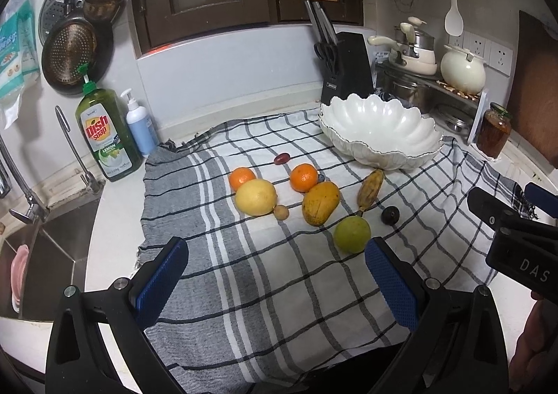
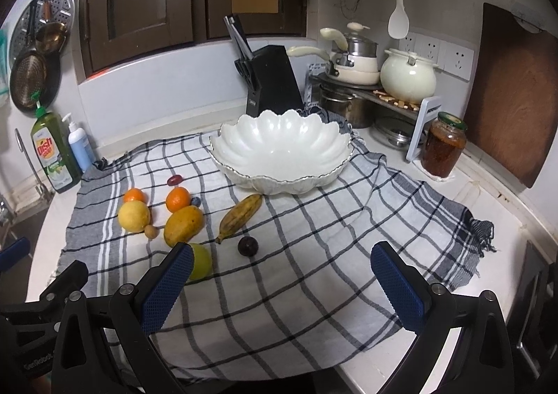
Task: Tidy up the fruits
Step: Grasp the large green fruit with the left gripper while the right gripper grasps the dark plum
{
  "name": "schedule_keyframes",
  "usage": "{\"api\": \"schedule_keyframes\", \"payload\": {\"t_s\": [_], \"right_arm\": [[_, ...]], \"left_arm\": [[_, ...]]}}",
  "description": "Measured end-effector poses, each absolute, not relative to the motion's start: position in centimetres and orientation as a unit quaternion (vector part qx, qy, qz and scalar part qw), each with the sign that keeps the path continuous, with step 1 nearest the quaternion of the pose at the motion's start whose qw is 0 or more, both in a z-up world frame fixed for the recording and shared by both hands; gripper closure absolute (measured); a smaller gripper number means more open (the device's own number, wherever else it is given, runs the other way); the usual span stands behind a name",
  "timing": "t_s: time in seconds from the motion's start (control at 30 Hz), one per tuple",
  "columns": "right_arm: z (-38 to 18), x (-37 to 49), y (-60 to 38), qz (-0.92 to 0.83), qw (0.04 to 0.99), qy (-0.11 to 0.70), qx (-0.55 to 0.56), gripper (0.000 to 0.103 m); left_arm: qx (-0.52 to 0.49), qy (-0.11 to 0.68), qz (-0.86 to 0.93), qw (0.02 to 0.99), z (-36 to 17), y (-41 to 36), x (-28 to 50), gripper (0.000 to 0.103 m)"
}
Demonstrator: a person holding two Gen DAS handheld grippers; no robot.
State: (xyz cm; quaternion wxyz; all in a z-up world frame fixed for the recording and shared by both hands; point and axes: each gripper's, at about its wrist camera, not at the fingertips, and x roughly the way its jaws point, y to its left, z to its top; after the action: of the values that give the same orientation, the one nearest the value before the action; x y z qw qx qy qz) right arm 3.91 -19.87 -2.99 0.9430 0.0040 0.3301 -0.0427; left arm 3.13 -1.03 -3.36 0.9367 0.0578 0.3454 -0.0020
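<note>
Fruits lie on a checked cloth (image 1: 279,289): a lemon (image 1: 255,197), two oranges (image 1: 241,178) (image 1: 303,177), a mango (image 1: 321,203), a brown-spotted banana (image 1: 370,189), a green fruit (image 1: 352,233), a dark round fruit (image 1: 390,215), a small tan fruit (image 1: 280,212) and a red grape (image 1: 281,158). An empty white scalloped bowl (image 1: 380,128) stands behind them; it also shows in the right wrist view (image 2: 282,149). My left gripper (image 1: 275,275) is open and empty, near the green fruit. My right gripper (image 2: 282,285) is open and empty, in front of the dark fruit (image 2: 248,246).
A sink (image 1: 45,254) and tap lie at the left, with a dish soap bottle (image 1: 104,135) and pump bottle (image 1: 139,128). A knife block (image 1: 345,69), pots on a rack (image 2: 383,76), a jar (image 2: 442,144) and a wooden board (image 2: 512,94) stand behind and right.
</note>
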Motion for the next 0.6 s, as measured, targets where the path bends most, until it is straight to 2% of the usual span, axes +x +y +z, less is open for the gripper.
{"api": "schedule_keyframes", "payload": {"t_s": [0.6], "right_arm": [[-7.7, 8.1, -23.0, -0.066, 0.928, 0.367, 0.021, 0.001]], "left_arm": [[0.076, 0.365, -0.059, 0.926, -8.7, -5.6, 10.0, 0.002]]}}
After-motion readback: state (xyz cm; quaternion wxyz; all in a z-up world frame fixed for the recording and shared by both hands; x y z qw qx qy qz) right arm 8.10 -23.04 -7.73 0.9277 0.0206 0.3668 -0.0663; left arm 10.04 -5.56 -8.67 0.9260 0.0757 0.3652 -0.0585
